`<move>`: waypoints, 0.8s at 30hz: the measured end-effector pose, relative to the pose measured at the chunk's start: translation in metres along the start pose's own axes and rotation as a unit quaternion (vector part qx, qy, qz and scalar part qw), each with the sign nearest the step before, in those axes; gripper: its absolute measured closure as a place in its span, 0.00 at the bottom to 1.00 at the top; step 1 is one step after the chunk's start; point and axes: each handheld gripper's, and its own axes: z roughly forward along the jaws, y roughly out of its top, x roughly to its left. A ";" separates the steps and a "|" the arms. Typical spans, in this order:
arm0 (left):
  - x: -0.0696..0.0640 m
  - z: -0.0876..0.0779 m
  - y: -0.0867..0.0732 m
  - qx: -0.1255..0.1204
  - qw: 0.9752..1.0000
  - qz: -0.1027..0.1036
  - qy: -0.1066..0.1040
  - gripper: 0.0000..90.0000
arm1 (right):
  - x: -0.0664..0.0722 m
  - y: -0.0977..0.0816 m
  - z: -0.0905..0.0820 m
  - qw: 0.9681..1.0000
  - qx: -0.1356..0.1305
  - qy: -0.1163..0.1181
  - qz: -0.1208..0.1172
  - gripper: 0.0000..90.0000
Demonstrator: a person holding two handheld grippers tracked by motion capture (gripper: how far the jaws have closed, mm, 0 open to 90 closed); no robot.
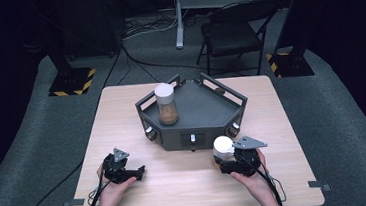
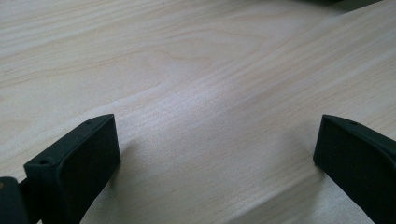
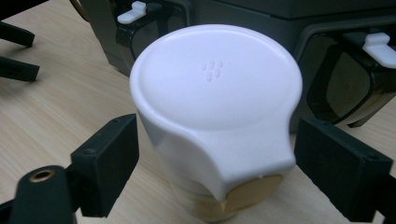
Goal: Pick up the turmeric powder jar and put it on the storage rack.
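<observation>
Right tool (image 3: 217,163) jaws astride white-lidded jar (image 3: 217,93) (seemingly not gripping), left tool (image 2: 217,154) apart over bare table (image 2: 196,70)

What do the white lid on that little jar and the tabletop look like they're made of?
The white lid looks like moulded plastic with a satin finish: smooth, evenly coloured, softly rounded edges, tiny raised dots on top. The table looks like pale wood or a wood-look laminate, matte, with visible grain lines; which of the two is hard to tell.

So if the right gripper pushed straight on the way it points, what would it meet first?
The white-lidded jar, already standing between its jaws; just behind that sits the dark grey tray.
</observation>
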 end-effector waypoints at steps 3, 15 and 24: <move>0.000 0.000 0.000 0.000 1.000 0.000 0.000 0.00 | 0.000 0.000 0.003 1.000 -0.003 0.002 -0.001 0.18; 0.000 0.000 0.000 0.000 1.000 0.000 0.000 0.00 | -0.002 -0.003 0.018 1.000 -0.011 0.010 0.003 0.30; 0.000 0.000 0.000 0.000 1.000 0.000 0.000 0.00 | 0.000 -0.002 0.019 1.000 -0.014 0.001 -0.005 0.33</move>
